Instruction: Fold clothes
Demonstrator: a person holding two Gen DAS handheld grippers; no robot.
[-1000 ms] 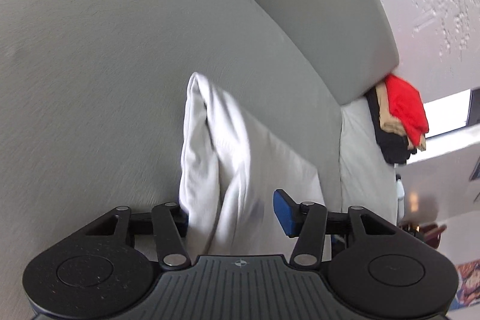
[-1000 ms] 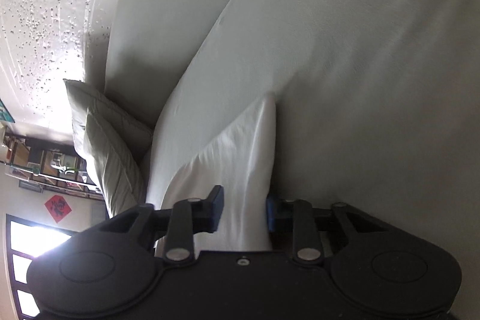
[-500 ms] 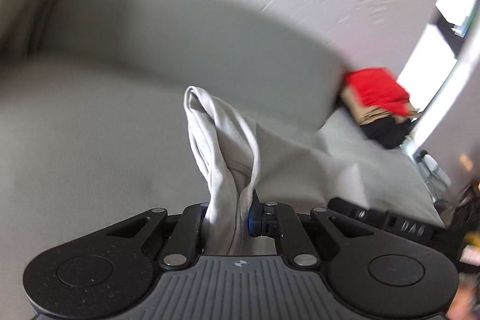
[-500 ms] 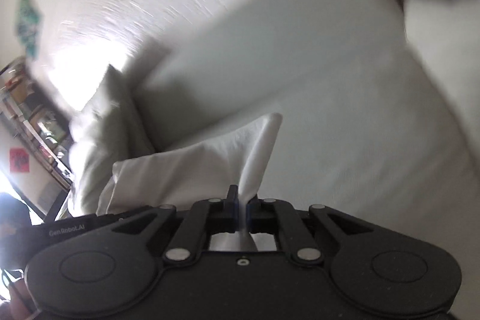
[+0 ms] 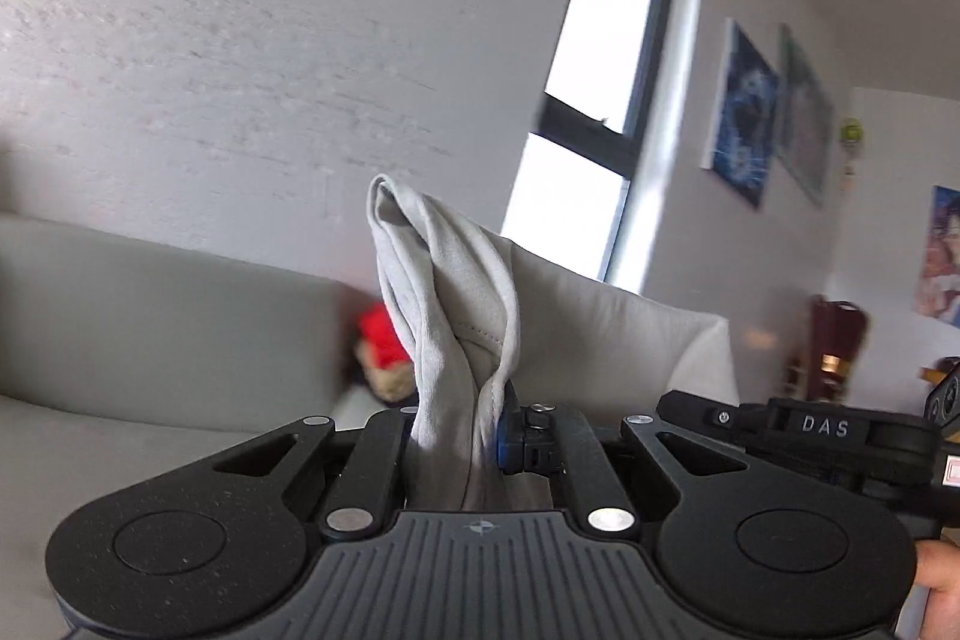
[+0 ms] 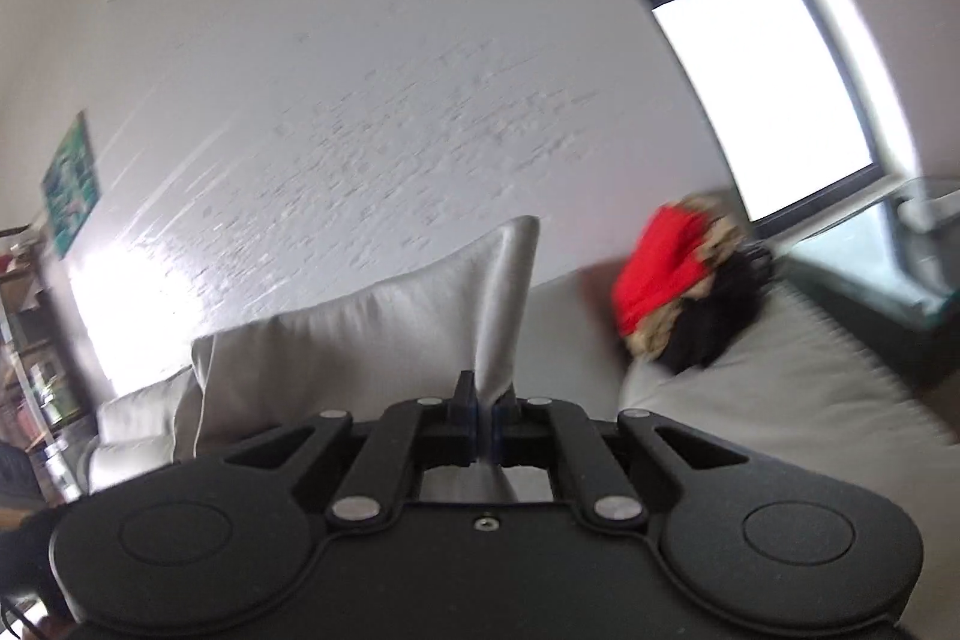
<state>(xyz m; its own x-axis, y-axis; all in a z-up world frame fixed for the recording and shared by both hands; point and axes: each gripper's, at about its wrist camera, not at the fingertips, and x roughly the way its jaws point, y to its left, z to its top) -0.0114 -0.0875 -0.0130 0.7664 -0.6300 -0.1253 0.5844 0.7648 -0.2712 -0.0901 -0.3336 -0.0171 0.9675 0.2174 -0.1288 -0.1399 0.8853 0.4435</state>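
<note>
The left gripper (image 5: 459,436) is clamped on a bunched edge of the pale grey garment (image 5: 444,292), which rises straight ahead of its jaws. The right gripper (image 6: 485,427) pinches another corner of the same garment (image 6: 360,340); the cloth stretches from its jaws toward the left. A red, tan and black clothes pile (image 6: 678,286) sits on the sofa (image 6: 780,376) ahead-right.
</note>
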